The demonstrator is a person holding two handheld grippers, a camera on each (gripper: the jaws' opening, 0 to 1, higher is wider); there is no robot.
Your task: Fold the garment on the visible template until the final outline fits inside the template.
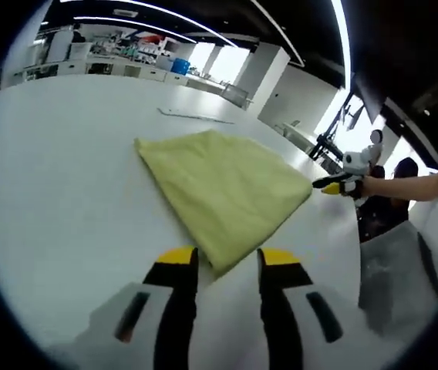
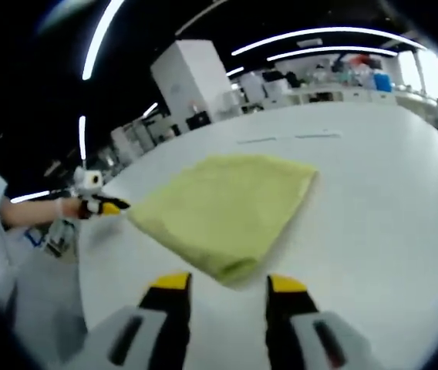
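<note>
On the white table (image 1: 65, 200) a yellow-green garment (image 1: 223, 189) is laid flat, folded to a compact four-sided shape w/ clean edges; same garment is seen in right gripper view (image 2: 227, 208). Faint thin marks (image 1: 196, 117) are seen on the table beyond the cloth, too small to read as an outline.

Left gripper (image 1: 227, 266): jaws are held apart, yellow tips either side of the garment's near corner, just short of it; nothing is gripped. Whether tips touch the cloth can't be told.

Right gripper (image 2: 227, 289): jaws likewise spread, near corner of the garment between & just ahead of the yellow tips; nothing is held.

In left gripper view the other gripper (image 1: 335, 185) is seen at the garment's far right corner, held by a person's hand (image 1: 373, 185) w/ arm reaching in from the right. In right gripper view the opposite gripper (image 2: 105, 206) is seen at the cloth's left corner, by a hand (image 2: 69, 206).

Bkgd: white counters (image 1: 111, 65) w/ clutter, a white pillar (image 2: 192, 81), ceiling strip lights (image 2: 335, 35).
</note>
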